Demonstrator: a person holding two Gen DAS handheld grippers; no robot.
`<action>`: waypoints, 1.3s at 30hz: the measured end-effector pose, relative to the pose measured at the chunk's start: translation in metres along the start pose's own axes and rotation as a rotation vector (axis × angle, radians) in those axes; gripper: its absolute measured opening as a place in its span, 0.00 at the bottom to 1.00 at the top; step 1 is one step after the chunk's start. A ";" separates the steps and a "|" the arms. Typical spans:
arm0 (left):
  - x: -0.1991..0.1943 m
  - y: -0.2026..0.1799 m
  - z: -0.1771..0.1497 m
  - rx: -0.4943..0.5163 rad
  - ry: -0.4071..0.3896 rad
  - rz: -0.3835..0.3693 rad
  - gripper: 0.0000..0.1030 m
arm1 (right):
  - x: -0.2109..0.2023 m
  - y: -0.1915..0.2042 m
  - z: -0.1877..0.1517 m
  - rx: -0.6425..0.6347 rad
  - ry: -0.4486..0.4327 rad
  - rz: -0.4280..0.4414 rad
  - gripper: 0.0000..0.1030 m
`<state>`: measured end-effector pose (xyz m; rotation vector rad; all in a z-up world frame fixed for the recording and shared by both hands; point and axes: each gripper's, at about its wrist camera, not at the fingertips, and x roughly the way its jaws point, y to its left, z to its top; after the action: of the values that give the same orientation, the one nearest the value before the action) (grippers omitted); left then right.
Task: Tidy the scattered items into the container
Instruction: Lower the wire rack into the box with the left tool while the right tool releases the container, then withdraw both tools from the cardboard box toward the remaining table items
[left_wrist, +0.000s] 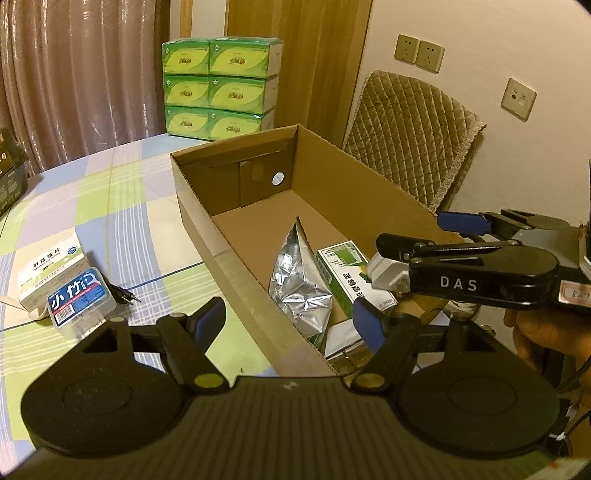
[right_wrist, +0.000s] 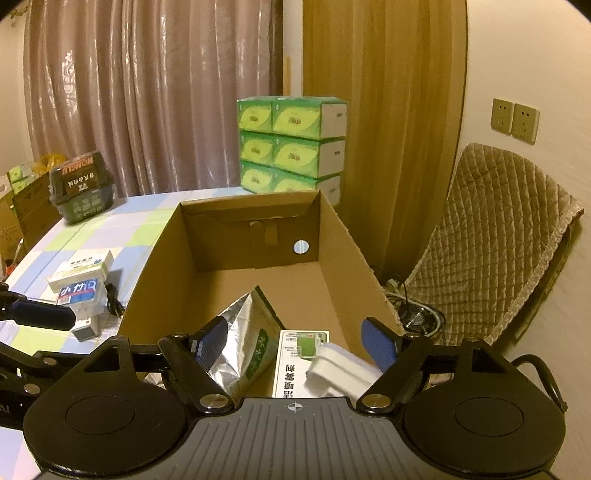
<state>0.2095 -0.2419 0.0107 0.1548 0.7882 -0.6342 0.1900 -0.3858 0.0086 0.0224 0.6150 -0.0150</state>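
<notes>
An open cardboard box (left_wrist: 207, 221) (right_wrist: 155, 266) stands on the checked table. Inside lie a silver foil pouch (left_wrist: 299, 280) (right_wrist: 240, 343) and a green-and-white medicine box (left_wrist: 341, 273) (right_wrist: 299, 362). My right gripper (right_wrist: 299, 343) is open over the box's near end, and a small white box (right_wrist: 340, 369) (left_wrist: 388, 273) sits between its fingers, touching neither pad. My left gripper (left_wrist: 291, 321) is open and empty, straddling the box's left wall. On the table left of the box lie a white medicine box (left_wrist: 48, 273) (right_wrist: 81, 269), a blue-labelled clear case (left_wrist: 81, 299) (right_wrist: 79, 293) and a black cable (left_wrist: 123, 293) (right_wrist: 112, 302).
Stacked green tissue boxes (left_wrist: 221, 88) (right_wrist: 291, 144) stand behind the table. A quilted chair (left_wrist: 410, 136) (right_wrist: 491, 236) is right of the box. A dark basket (right_wrist: 81, 188) sits at the table's far left. Curtains hang at the back.
</notes>
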 end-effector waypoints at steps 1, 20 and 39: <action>-0.001 0.000 -0.001 -0.001 -0.001 0.000 0.70 | -0.001 0.000 0.000 0.000 0.000 -0.001 0.75; -0.045 0.020 -0.023 -0.054 -0.030 0.043 0.74 | -0.039 0.026 -0.005 -0.024 -0.004 0.021 0.75; -0.123 0.101 -0.097 -0.220 -0.057 0.208 0.94 | -0.070 0.112 -0.027 -0.128 0.015 0.151 0.78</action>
<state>0.1438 -0.0676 0.0183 0.0162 0.7702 -0.3511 0.1192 -0.2721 0.0286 -0.0552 0.6268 0.1711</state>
